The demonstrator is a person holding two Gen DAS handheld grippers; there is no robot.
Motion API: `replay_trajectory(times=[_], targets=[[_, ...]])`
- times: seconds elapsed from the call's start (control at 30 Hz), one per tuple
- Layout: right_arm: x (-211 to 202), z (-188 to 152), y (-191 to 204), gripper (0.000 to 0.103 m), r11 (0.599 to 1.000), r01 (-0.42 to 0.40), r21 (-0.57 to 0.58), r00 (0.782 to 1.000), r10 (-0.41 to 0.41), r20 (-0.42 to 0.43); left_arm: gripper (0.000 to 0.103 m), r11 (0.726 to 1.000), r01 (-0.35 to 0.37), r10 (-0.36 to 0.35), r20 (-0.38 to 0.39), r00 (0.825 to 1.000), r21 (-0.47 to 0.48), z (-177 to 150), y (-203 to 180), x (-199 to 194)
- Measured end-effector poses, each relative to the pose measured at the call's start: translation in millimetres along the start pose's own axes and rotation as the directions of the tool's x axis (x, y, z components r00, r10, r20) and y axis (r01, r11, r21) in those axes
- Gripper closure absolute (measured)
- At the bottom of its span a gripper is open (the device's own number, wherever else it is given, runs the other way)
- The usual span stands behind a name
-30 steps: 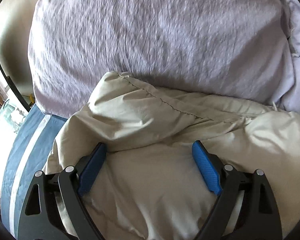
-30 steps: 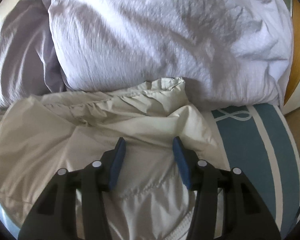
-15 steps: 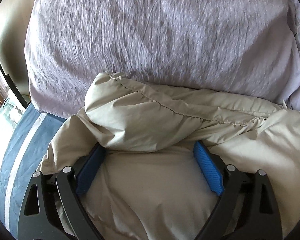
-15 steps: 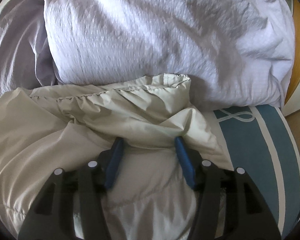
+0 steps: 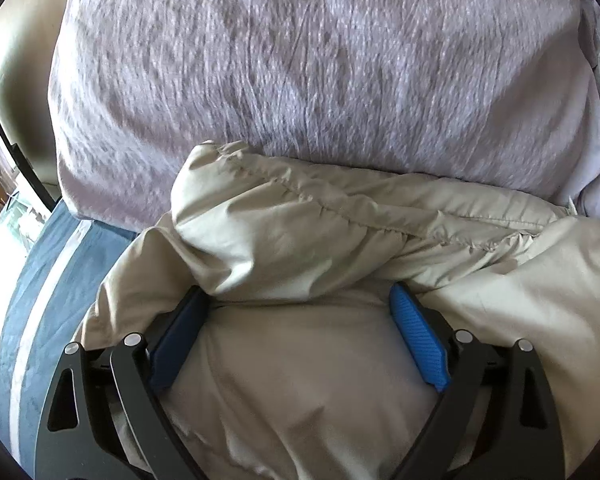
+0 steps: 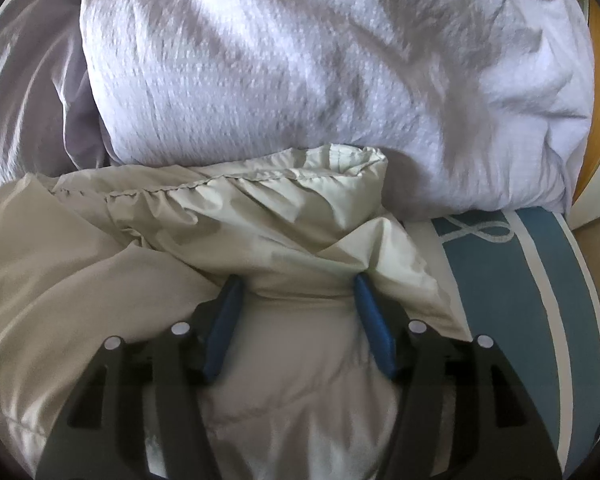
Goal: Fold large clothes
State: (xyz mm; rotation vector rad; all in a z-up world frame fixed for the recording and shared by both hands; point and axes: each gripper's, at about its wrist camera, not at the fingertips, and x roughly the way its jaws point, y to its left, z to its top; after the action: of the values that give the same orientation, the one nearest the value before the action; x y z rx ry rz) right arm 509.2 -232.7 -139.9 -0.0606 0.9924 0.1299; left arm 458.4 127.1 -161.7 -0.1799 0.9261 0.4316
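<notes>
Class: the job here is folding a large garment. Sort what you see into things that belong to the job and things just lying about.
Part of the job:
beige jacket
left gripper, open
right gripper, jaws opening, jacket between them

Just lying about:
lilac pillow
blue striped bedcover

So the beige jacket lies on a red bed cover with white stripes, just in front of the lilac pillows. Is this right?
Not quite: the bed cover is blue, not red. Both wrist views show it, most clearly the right wrist view. The rest holds: it has white stripes, and the beige jacket lies on it just in front of the lilac pillows.
</notes>
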Motion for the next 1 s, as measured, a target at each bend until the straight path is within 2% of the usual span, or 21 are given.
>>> replay_trajectory(times=[0.17, 0.4, 0.6, 0.8, 1.0], targets=[[-23, 3, -16, 0.041, 0.998, -0.041, 0.056, 0.999, 0.042, -0.021, 0.01, 1.0, 0.004, -0.004, -0.003, 1.0, -0.006, -7, 17, -24], [-67, -17, -53, 0.029, 0.989, -0.062, 0.133, 0.997, 0.067, -0.03, 0.01, 0.995, 0.0, 0.0, 0.001, 1.0, -0.095, -33, 68, -62], [-68, -44, -83, 0.029, 0.964, -0.128, 0.234, 0.977, 0.163, -0.138, 0.01, 0.988, -0.029, 0.022, -0.048, 0.999, -0.152, -54, 107, -68], [-63, -63, -90, 0.029, 0.931, -0.172, 0.322, 0.955, 0.238, -0.179, 0.01, 0.971, -0.002, -0.032, -0.137, 0.99, -0.239, -76, 133, -58], [-54, -71, -97, 0.026, 0.898, -0.196, 0.395, 0.936, 0.291, -0.198, 0.01, 0.942, 0.049, -0.116, -0.186, 0.976, -0.332, -80, 133, -42]])
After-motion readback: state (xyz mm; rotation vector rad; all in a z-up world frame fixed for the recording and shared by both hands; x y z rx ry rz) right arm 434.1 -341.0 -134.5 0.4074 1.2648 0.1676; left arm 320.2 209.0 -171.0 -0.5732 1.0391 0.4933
